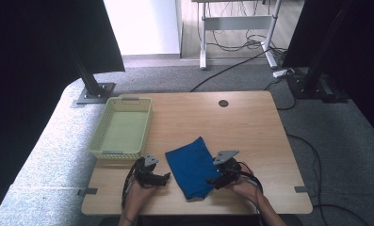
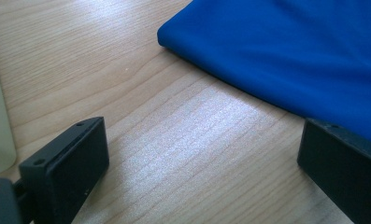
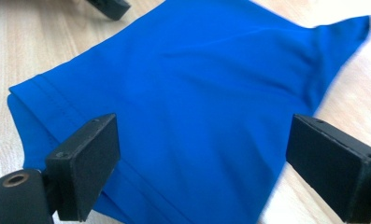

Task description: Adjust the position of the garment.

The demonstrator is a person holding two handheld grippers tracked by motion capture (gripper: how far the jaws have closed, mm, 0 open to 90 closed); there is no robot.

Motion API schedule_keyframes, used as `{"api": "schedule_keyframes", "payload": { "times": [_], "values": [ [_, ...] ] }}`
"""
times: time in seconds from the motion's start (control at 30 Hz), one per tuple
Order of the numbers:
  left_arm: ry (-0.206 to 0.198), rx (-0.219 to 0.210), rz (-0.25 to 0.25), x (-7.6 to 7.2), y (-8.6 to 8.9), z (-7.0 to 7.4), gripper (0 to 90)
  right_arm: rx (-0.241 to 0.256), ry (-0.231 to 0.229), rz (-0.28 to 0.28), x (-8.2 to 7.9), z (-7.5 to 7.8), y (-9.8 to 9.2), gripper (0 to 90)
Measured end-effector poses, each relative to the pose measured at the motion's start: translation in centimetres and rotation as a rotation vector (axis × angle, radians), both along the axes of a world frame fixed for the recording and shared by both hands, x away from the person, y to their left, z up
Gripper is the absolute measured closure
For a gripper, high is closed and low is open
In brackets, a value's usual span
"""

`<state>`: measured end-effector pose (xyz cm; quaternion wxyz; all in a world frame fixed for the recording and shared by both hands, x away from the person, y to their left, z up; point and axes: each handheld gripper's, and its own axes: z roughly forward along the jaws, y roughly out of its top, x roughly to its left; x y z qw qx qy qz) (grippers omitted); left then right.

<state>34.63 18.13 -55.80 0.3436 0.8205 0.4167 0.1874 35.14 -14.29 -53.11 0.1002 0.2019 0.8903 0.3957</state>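
The wooden table (image 1: 250, 122) carries a yellow basket (image 1: 110, 151) at ten o'clock and a folded blue cloth (image 1: 191, 165) near its front edge. The cloth looks soft and light (best pinched at a hemmed edge). The left gripper (image 1: 163, 178) and right gripper (image 1: 212, 181) flank it, jaws spread wide.

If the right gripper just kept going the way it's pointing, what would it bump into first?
Most likely the blue cloth: the right gripper has open jaws framing its edge, and the cloth lies directly ahead on the table.
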Motion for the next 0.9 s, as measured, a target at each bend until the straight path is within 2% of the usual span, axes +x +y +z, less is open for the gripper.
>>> {"api": "schedule_keyframes", "payload": {
  "times": [0.17, 0.27, 0.3, 0.53, 0.77, 0.9],
  "values": [
    [0.0, 0.0, 0.0, 0.0, 0.0, 0.0, 1.9, -0.05, 0.01, 0.054, 0.1, -1.0, 1.1, 10.0],
    [0.0, 0.0, 0.0, 0.0, 0.0, 0.0, 1.9, -0.09, 0.043, 0.078, 0.4, -2.1, 1.4, 7.5],
    [-0.001, 0.0, 0.0, 0.0, 0.0, 0.0, 1.9, -0.069, 0.051, 0.072, 0.4, -2.2, 1.4, 7.6],
    [-0.001, 0.0, 0.0, 0.0, 0.0, 0.0, 1.9, -0.059, 0.05, 0.038, 0.2, -2.3, 1.3, 8.0],
    [-0.001, 0.001, 0.0, 0.0, 0.0, 0.0, 1.9, -0.058, 0.049, -0.069, 0.5, -2.3, 0.9, 8.0],
    [0.0, 0.0, 0.0, 0.0, 0.0, 0.0, 1.9, -0.074, 0.05, -0.087, 0.5, -2.0, 0.9, 10.5]
  ]
}}
